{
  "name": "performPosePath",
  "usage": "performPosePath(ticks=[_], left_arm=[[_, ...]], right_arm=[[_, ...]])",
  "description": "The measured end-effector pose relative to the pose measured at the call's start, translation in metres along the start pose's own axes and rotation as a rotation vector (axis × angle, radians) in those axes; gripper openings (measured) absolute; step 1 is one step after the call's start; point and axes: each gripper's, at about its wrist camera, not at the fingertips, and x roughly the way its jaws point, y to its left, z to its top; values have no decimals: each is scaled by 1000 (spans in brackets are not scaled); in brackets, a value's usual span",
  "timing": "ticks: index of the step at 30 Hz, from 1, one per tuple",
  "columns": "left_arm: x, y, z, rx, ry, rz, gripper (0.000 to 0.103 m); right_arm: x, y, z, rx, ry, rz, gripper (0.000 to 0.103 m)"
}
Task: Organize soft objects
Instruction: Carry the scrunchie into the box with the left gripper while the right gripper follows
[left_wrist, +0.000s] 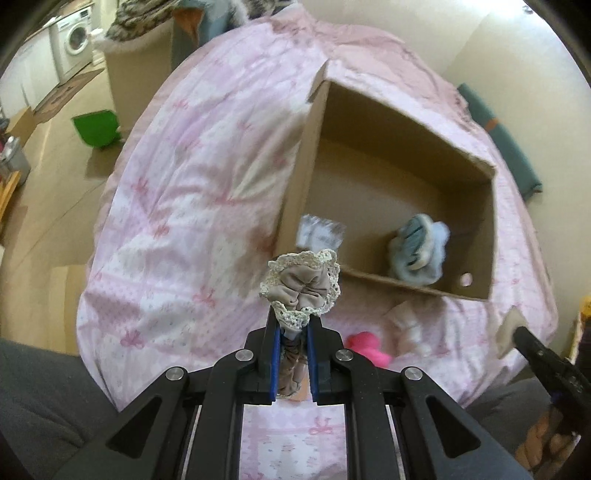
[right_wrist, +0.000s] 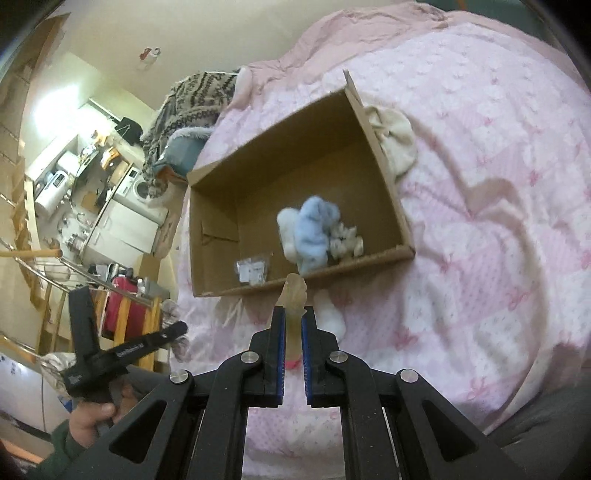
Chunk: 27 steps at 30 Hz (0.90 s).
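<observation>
An open cardboard box (left_wrist: 295, 177) (right_wrist: 384, 173) lies on a pink bedspread (left_wrist: 177, 192) (right_wrist: 480, 221). Inside it are a fluffy blue and white soft item (left_wrist: 419, 253) (right_wrist: 314, 232) and a small clear packet (left_wrist: 319, 232) (right_wrist: 253, 271). My left gripper (left_wrist: 291, 321) is shut on a beige scrunchie with cream lace trim (left_wrist: 301, 291), held above the bed just before the box's near edge. My right gripper (right_wrist: 293, 317) is shut on a thin pale beige soft piece (right_wrist: 294, 295), also near the box's front edge. A pink soft item (left_wrist: 367, 345) and a white one (left_wrist: 408, 325) (right_wrist: 330, 314) lie on the bed.
A cream fabric pouch (right_wrist: 395, 140) lies beside the box's far side. A patterned blanket (right_wrist: 192, 99) is heaped at the bed's end. A green bin (left_wrist: 98, 127) stands on the floor, and a washing machine (left_wrist: 74, 40) stands beyond.
</observation>
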Motion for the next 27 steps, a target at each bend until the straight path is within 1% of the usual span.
performPosePath(ticks=[2,3,6,9,14,16,18,22,27], left_arm=[[-8,-7,4,22,-10,-48,11],[-10,-9,5,28,-15,-57,11],[-18,-16,9,63,-42,-52,11],[-22,-22,16,83,-64,-76,11],[-20,-35,38,102,-71,-101,11],[-19,-42,50,116,-86,-93,11],[-18,-47,60,131,-98,-83,11],[-6,-58,77,149,-89,-96,11],[18,-66,85,172,-82,-84,11]], right_arm=[[-1,4,5,-17,2,5,9],[-3,5,6,-24,0,9,9],[-2,15,10,-55,0,10,9],[-4,21,16,-79,-4,19,9],[4,25,34,-107,-12,9,9],[7,24,43,-106,-21,5,9],[10,22,53,-108,-31,-7,9],[19,15,71,-102,-34,-21,9],[35,2,83,-103,-33,-71,9]])
